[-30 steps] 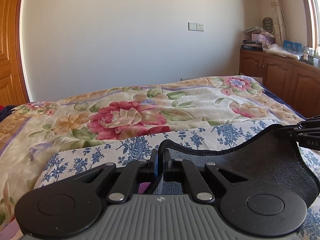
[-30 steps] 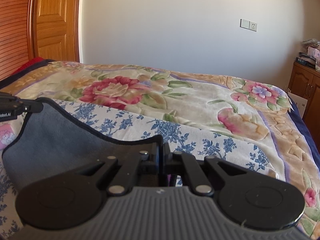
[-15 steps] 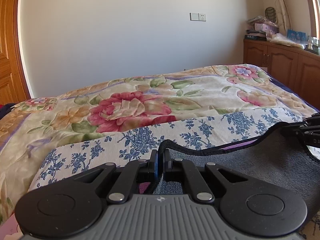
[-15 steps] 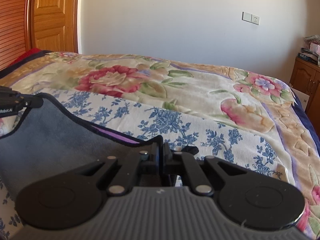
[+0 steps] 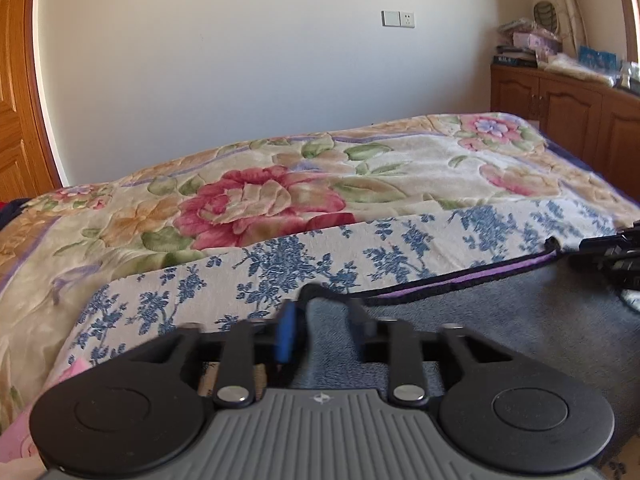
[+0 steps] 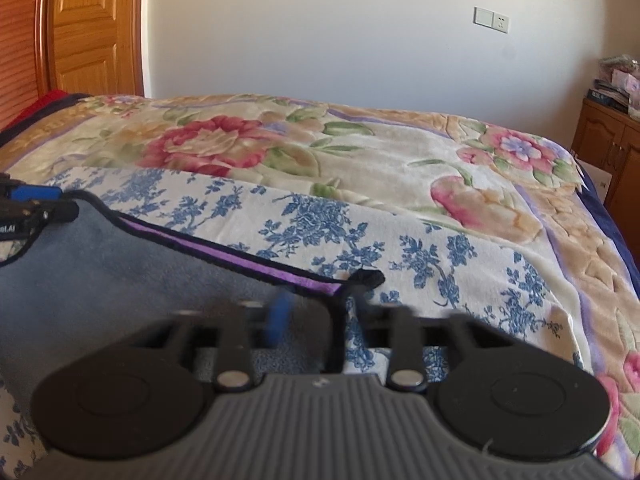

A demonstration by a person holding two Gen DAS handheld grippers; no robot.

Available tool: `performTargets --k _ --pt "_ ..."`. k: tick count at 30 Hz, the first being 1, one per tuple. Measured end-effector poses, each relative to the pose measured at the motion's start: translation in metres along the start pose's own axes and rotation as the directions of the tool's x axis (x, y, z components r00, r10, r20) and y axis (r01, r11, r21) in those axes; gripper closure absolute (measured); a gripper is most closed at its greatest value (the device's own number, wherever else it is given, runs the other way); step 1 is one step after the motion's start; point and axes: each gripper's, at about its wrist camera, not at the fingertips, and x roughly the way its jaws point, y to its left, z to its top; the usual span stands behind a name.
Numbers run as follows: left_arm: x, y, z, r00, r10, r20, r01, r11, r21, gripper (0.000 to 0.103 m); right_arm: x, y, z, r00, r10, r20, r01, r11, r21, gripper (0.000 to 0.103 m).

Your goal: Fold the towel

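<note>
A grey-blue towel [image 5: 500, 320] with a dark edge and a purple stripe lies folded over on a blue-flowered white sheet [image 5: 280, 264] on the bed. It also shows in the right wrist view [image 6: 120, 280]. My left gripper [image 5: 320, 320] is open, its jaws apart around the towel's left corner. My right gripper [image 6: 316, 320] is open at the towel's right corner [image 6: 366, 278], which lies on the sheet. Each gripper shows at the edge of the other's view.
A floral blanket [image 5: 280, 196] covers the bed beyond the sheet. A white wall stands behind. A wooden cabinet [image 5: 568, 108] with clutter on top is at the right, and a wooden door [image 6: 88, 28] at the left.
Both grippers carried the towel edge forward and down onto the sheet, then opened. The towel corners left the jaws and now lie flat.
</note>
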Motion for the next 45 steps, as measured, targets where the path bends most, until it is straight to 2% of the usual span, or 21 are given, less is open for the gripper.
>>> performTargets --k 1,5,7,12,27,30,36,41,45 --pt "-0.001 0.000 0.000 1.000 -0.002 0.003 0.002 1.000 -0.005 0.051 -0.002 -0.001 0.000 1.000 0.001 0.005 -0.001 1.000 0.005 0.044" --pt "-0.008 -0.004 0.004 1.000 -0.013 0.009 0.013 1.000 -0.014 0.042 -0.014 -0.003 0.003 1.000 0.006 0.015 -0.006 1.000 0.006 0.044" --pt "-0.017 -0.007 0.008 1.000 -0.022 0.012 0.022 1.000 -0.021 0.032 -0.022 -0.001 0.005 1.000 0.009 0.019 -0.009 1.000 0.006 0.044" --pt "-0.049 -0.016 0.022 0.998 -0.034 0.049 0.035 0.999 -0.017 0.020 -0.046 0.003 0.009 0.999 0.013 0.030 -0.013 1.000 0.010 0.043" --pt "-0.137 -0.027 0.053 0.994 -0.004 0.106 0.003 1.000 0.010 0.013 -0.121 0.023 0.020 0.997 0.038 0.064 -0.040 0.999 0.029 0.043" --pt "-0.158 -0.028 0.050 0.993 -0.003 0.121 0.003 1.000 0.002 0.010 -0.134 0.028 0.022 0.996 0.047 0.077 -0.049 0.998 0.025 0.043" --pt "-0.185 -0.028 0.040 0.993 0.020 0.118 -0.021 1.000 0.012 0.009 -0.157 0.038 0.021 0.994 0.055 0.089 -0.058 0.998 0.023 0.042" --pt "-0.206 -0.022 0.036 0.991 0.034 0.132 -0.031 0.999 -0.023 0.004 -0.175 0.049 0.014 0.994 0.060 0.092 -0.062 0.998 0.019 0.041" --pt "-0.220 -0.022 0.033 0.989 0.044 0.140 -0.042 0.999 -0.016 0.002 -0.186 0.057 0.007 0.995 0.066 0.080 -0.069 0.997 0.026 0.040"
